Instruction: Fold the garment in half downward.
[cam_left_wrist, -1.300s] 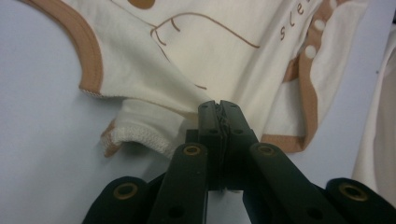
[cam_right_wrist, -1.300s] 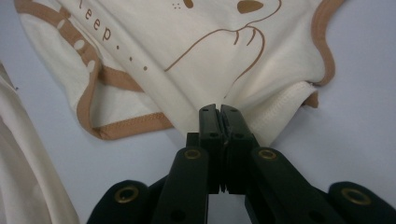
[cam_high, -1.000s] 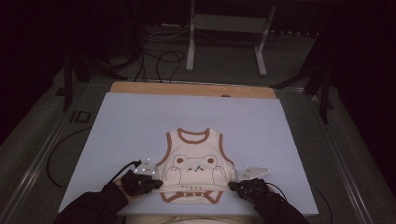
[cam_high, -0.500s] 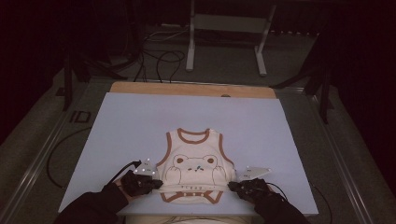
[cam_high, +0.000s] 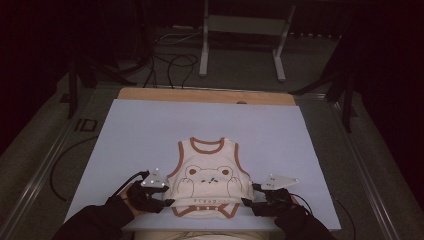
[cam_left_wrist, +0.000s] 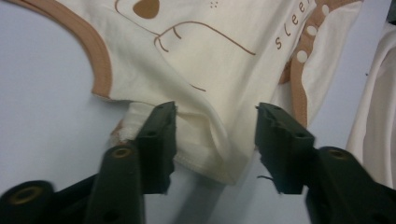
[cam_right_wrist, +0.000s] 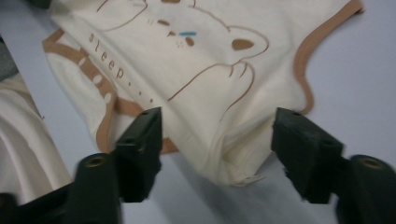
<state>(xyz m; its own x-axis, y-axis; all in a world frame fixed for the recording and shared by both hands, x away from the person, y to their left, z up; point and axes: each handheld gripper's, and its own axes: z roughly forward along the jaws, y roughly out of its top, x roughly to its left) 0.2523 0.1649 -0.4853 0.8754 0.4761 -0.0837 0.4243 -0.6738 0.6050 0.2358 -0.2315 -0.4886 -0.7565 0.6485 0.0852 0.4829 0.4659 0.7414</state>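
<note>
A cream sleeveless baby garment (cam_high: 207, 175) with brown trim and a bear print lies flat on the pale sheet, its bottom hem toward the person. My left gripper (cam_high: 167, 202) sits at the garment's lower left corner and my right gripper (cam_high: 246, 202) at its lower right corner. In the left gripper view the jaws (cam_left_wrist: 215, 135) have just been opening and stand apart, with the folded side edge of the garment (cam_left_wrist: 210, 56) lying loose between them. In the right gripper view the jaws (cam_right_wrist: 217, 140) have also just been opening; the other corner of the garment (cam_right_wrist: 196, 70) rests between them, untouched by the pads.
The pale sheet (cam_high: 150, 130) covers the table, with a wooden strip (cam_high: 205, 95) at its far edge. Beyond it on the floor stand a metal frame (cam_high: 240, 40) and loose cables (cam_high: 170, 65). The person's cream clothing (cam_right_wrist: 23, 140) hangs at the near table edge.
In the high view the hands and the garment keep their places; the jaws are too small there to show any difference.
</note>
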